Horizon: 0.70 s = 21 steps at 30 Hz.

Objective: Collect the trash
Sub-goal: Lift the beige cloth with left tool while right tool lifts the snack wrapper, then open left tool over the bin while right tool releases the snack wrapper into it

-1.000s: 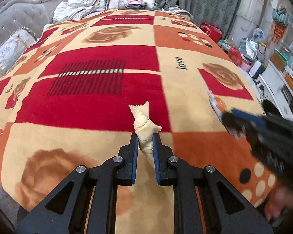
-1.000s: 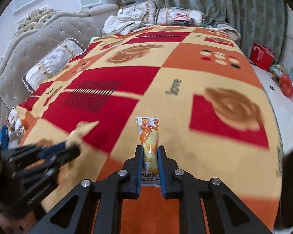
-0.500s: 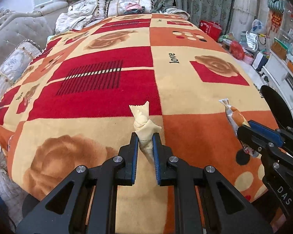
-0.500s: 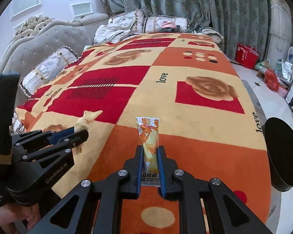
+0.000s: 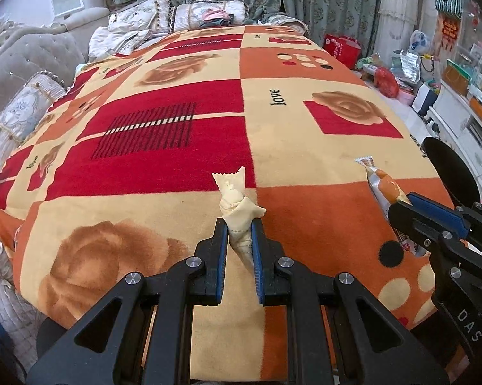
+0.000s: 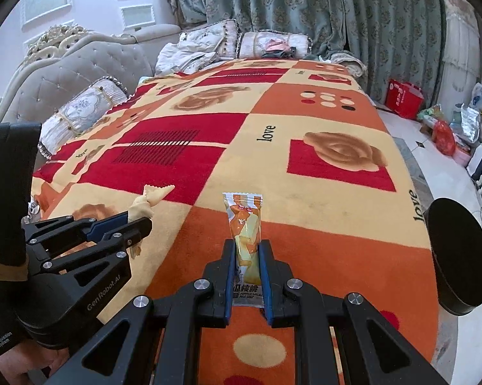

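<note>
Both claws are clamped on trash above the bed's near edge: my left claw (image 5: 237, 237) pinches a crumpled cream wrapper (image 5: 236, 211), my right claw (image 6: 245, 263) an orange snack packet (image 6: 245, 224). A round black bin (image 6: 459, 256) stands off the bed's (image 6: 305, 128) right edge. I judge both grips thin: either slippery piece could slide free during a swing toward the bin and miss it.

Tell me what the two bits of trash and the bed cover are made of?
The orange snack wrapper looks like glossy printed plastic film: it shines and has a crimped, zigzag top. The pale wrapper looks matte and crumpled, perhaps thin plastic or paper; its edge is zigzag too. The blanket seems soft, fuzzy fleece, with blurred pattern edges.
</note>
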Tool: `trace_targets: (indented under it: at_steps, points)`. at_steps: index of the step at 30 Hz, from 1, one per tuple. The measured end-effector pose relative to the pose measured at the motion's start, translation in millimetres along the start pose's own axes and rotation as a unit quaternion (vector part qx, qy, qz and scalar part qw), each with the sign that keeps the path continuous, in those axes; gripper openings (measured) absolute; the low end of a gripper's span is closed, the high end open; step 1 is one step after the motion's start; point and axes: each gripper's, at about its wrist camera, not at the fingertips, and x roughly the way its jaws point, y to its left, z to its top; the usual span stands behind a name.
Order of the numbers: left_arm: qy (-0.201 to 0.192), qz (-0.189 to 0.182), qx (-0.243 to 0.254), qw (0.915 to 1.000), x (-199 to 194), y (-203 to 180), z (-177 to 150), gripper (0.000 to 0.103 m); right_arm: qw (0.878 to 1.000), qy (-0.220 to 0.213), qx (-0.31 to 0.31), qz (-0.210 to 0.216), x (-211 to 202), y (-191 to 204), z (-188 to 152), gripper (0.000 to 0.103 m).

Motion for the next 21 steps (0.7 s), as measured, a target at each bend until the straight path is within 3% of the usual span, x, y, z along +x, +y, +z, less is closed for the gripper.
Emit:
trace_targets:
  at_steps: [14, 18, 21]
  points:
    - [-0.004, -0.006, 0.024, 0.9997, -2.1, -17.8, 7.3, 0.012, 1.0, -0.008, 0.012, -0.008, -5.9, -17.7, -0.4, 0.014]
    - [-0.004, -0.072, 0.04, 0.9966, -2.6, -37.5, 19.3, 0.012, 0.999, -0.014, 0.039, -0.016, -9.3, -47.6, -1.9, 0.014]
    - [-0.01, -0.131, 0.063, 0.9893, -1.6, -64.0, 31.0, 0.012, 0.997, -0.018, 0.067, -0.027, -15.1, -82.0, -5.9, 0.014]
